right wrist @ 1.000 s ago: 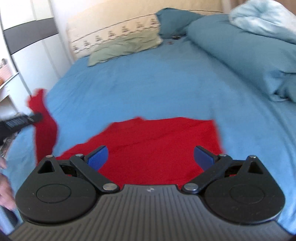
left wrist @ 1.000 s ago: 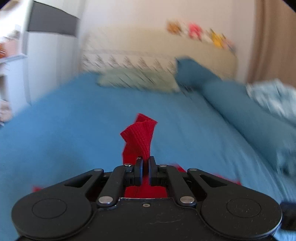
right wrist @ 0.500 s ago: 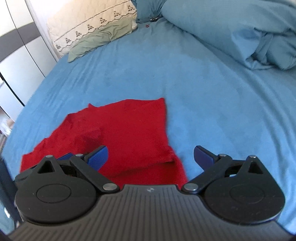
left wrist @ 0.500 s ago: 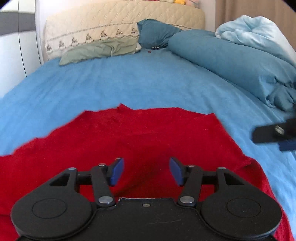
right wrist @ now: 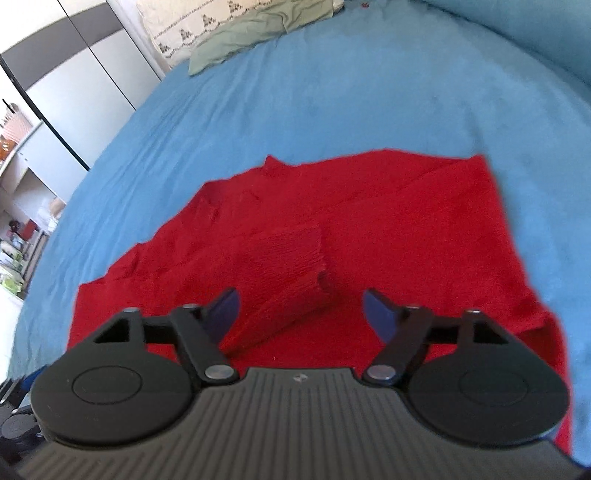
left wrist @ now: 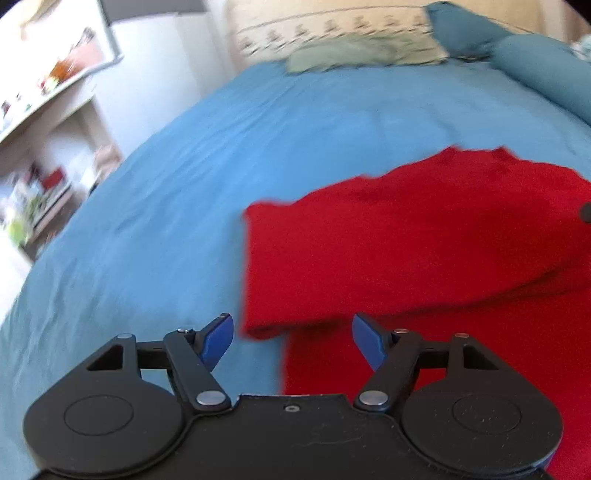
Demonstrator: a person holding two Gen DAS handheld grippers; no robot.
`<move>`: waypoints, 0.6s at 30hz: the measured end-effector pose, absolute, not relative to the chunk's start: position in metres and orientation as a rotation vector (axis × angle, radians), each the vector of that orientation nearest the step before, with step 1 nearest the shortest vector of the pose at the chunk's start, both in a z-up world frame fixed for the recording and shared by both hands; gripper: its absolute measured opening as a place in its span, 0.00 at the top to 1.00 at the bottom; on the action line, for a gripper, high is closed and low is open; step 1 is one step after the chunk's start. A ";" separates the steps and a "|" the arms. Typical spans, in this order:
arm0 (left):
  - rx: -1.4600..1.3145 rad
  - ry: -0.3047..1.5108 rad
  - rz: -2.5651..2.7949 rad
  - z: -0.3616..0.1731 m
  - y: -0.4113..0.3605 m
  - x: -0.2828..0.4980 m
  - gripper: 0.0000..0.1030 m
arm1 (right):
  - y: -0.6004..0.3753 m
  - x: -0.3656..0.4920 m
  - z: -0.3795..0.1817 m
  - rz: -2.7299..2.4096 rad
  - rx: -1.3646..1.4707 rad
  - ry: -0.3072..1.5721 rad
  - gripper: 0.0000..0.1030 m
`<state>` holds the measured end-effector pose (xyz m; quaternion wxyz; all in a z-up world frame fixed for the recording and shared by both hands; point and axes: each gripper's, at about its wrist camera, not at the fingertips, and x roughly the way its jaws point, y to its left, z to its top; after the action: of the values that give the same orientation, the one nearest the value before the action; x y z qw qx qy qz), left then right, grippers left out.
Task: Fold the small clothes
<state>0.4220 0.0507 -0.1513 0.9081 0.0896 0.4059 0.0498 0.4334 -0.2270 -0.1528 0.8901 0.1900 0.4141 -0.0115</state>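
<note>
A red knit garment (left wrist: 424, 240) lies flat on the blue bed (left wrist: 258, 140), with one part folded over its body. In the right wrist view the garment (right wrist: 388, 221) fills the middle, and its ribbed sleeve cuff (right wrist: 291, 266) lies across the body. My left gripper (left wrist: 291, 334) is open and empty, just above the garment's near left corner. My right gripper (right wrist: 301, 308) is open and empty, hovering over the sleeve cuff.
A green pillow (right wrist: 258, 29) and a patterned cream pillow (right wrist: 173, 40) lie at the head of the bed. A rolled blue duvet (left wrist: 546, 74) runs along the right. White wardrobe and shelves (left wrist: 48, 122) stand to the left of the bed.
My left gripper let go of the raised red sleeve, opened, and swung left over the garment's edge. My right gripper moved over the garment's middle, above the folded sleeve.
</note>
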 end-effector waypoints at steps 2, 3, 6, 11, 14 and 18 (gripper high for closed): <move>0.154 0.870 0.117 -0.160 0.061 0.428 0.26 | -0.221 0.438 -0.158 -0.037 0.379 0.849 0.24; 0.139 0.879 0.122 -0.164 0.065 0.429 0.26 | -0.219 0.439 -0.159 -0.036 0.373 0.845 0.29; 0.106 0.873 0.113 -0.168 0.070 0.432 0.26 | -0.209 0.447 -0.164 -0.065 0.309 0.863 0.42; 0.094 0.847 0.123 -0.170 0.071 0.437 0.26 | -0.196 0.446 -0.158 -0.090 0.200 0.856 0.78; 0.090 0.844 0.123 -0.170 0.075 0.444 0.26 | -0.191 0.443 -0.139 -0.090 0.168 0.814 0.78; 0.098 0.855 0.112 -0.170 0.075 0.450 0.26 | -0.197 0.445 -0.093 -0.082 0.104 0.720 0.78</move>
<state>0.4503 0.0754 -0.1703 0.9073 0.0474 0.4142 0.0544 0.4446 -0.1975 -0.0933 0.9338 0.0507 0.3519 -0.0399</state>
